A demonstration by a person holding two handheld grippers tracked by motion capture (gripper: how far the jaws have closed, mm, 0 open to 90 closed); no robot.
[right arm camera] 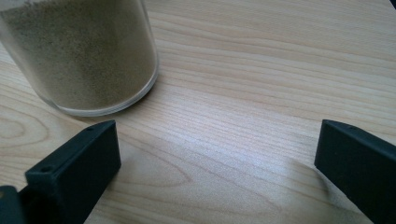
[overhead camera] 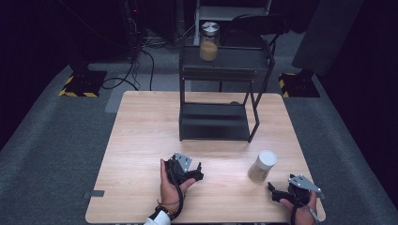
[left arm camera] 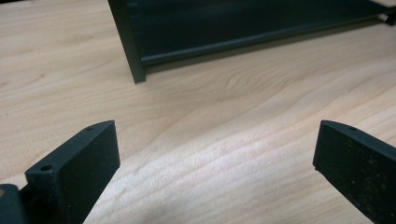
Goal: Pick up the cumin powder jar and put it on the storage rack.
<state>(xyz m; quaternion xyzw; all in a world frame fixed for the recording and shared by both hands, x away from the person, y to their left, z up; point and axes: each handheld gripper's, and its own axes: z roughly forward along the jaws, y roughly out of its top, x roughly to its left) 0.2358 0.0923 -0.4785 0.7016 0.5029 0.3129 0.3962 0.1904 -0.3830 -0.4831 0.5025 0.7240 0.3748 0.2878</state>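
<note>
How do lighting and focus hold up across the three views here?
High view: the table is lit while the surroundings fall to near black, with a bright patch beside the white-lidded jar. Left gripper view: soft glare on the wood between the open jaws; the black shelf looks slightly soft. Right gripper view: the jar is close and a little blurred.

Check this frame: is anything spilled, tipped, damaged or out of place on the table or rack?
Nothing stands out. The white-lidded jar stands upright on the table, with no powder spilled around its base. The metal-lidded jar sits upright on the black rack. The left tool and right tool are open and empty.
</note>
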